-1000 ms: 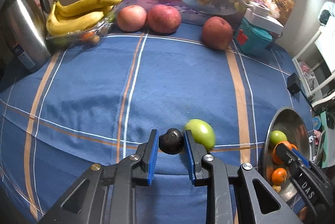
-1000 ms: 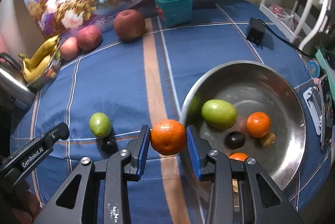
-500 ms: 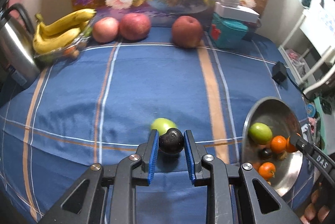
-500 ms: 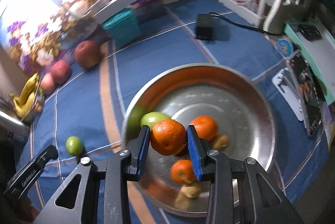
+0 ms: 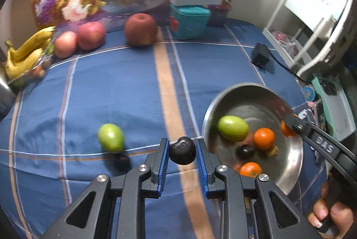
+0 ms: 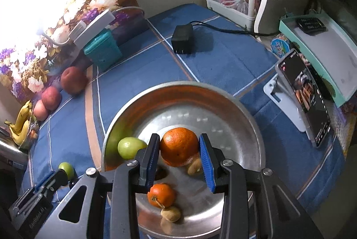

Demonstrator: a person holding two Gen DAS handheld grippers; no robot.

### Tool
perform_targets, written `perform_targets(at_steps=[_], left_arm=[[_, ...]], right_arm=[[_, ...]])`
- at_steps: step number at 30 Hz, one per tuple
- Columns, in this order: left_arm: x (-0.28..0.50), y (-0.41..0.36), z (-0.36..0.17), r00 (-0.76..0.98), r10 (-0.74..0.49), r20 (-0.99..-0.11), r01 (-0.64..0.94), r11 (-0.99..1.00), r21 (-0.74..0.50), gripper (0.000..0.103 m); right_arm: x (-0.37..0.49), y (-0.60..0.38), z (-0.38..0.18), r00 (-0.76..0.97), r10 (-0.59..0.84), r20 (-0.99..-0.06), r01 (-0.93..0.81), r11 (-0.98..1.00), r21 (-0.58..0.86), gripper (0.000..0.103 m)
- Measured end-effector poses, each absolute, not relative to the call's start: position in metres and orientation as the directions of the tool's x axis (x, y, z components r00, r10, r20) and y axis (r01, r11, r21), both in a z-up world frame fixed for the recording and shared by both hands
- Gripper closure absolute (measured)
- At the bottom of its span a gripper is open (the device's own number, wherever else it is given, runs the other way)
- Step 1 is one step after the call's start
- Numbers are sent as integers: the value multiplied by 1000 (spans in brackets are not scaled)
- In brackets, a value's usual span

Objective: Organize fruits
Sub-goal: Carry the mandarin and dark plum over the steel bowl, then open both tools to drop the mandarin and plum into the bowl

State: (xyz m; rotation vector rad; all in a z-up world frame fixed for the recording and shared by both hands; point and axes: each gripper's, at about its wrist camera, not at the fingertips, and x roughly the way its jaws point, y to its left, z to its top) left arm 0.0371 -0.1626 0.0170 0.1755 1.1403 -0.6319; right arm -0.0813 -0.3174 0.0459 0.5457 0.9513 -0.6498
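My left gripper [image 5: 182,153] is shut on a small dark fruit [image 5: 182,153], held above the blue cloth just left of the steel bowl [image 5: 256,91]. A green fruit [image 5: 111,137] lies on the cloth to the left. My right gripper [image 6: 179,150] is shut on an orange [image 6: 179,146] and hangs over the steel bowl [image 6: 223,105]. Inside that bowl lie a green fruit [image 6: 129,147], a small orange [image 6: 161,195] and small brown fruits [image 6: 170,213]. In the left wrist view the right gripper [image 5: 290,125] reaches over the bowl from the right.
Three red apples [image 5: 140,29] and bananas [image 5: 24,53] line the back by the flower picture. A teal box [image 5: 188,21], a black adapter [image 6: 183,38] with its cable, a phone on a stand [image 6: 305,96] and a white rack [image 6: 232,0] surround the bowl.
Both grippers swung to the right, each keeping its fruit. The right one went from the bowl's left rim to over its middle; the left one left the green fruit behind and neared the bowl.
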Motion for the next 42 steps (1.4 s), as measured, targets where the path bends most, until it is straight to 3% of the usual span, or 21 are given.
perform_targets(at_steps=[13, 42], left_arm=[[14, -209, 3, 234, -417, -878, 655, 735, -174, 77], [11, -221, -17, 181, -395, -901, 664, 725, -184, 76]], right_arm=[[-69, -333, 29, 434, -314, -845, 716, 689, 112, 66], [-74, -351, 4, 359, -303, -883, 761, 642, 90, 65]])
